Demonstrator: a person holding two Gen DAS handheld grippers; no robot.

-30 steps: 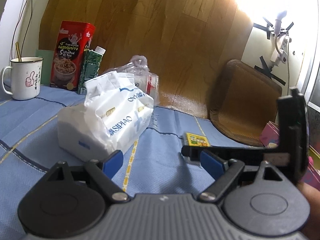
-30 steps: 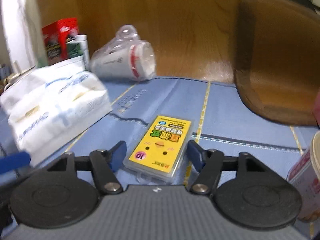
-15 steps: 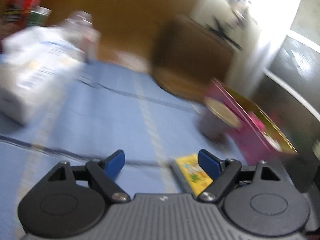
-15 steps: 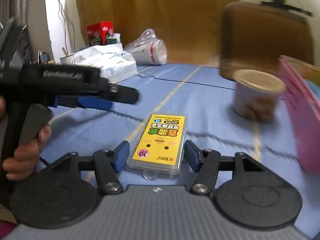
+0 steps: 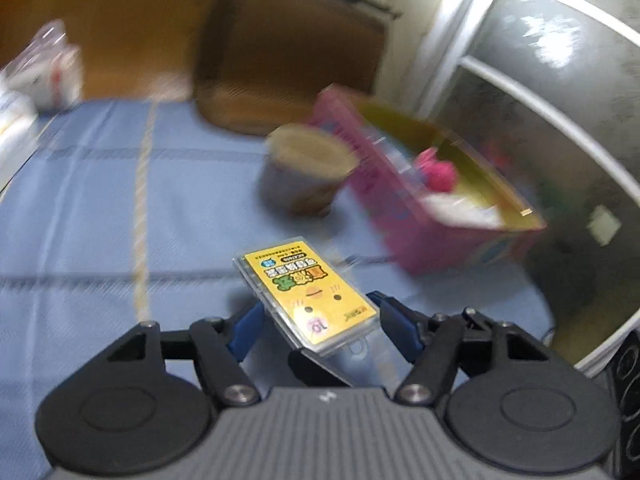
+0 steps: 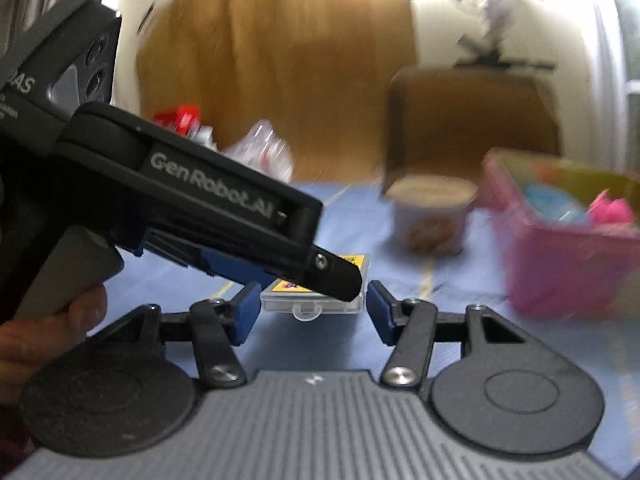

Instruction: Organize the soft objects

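Note:
A flat yellow packet in a clear case (image 5: 308,296) lies on the blue cloth (image 5: 100,208). It sits between the open blue pads of my left gripper (image 5: 320,330); a black tip of the other gripper reaches under its near end. In the right wrist view the same packet (image 6: 316,298) lies between the open pads of my right gripper (image 6: 308,312), with the left gripper's body (image 6: 180,200) crossing over it from the left. A pink box (image 5: 424,208) holding soft pink and white things stands to the right.
A round paper tub (image 5: 308,172) stands beside the pink box (image 6: 568,240). A brown chair back (image 5: 288,52) is behind the table. A plastic bag and white tissue pack (image 5: 36,76) lie far left. A glass door (image 5: 560,80) is at the right.
My left gripper swung right from the tissue pack and now straddles the yellow packet. My right gripper stays at the packet, and the left one has come in over it.

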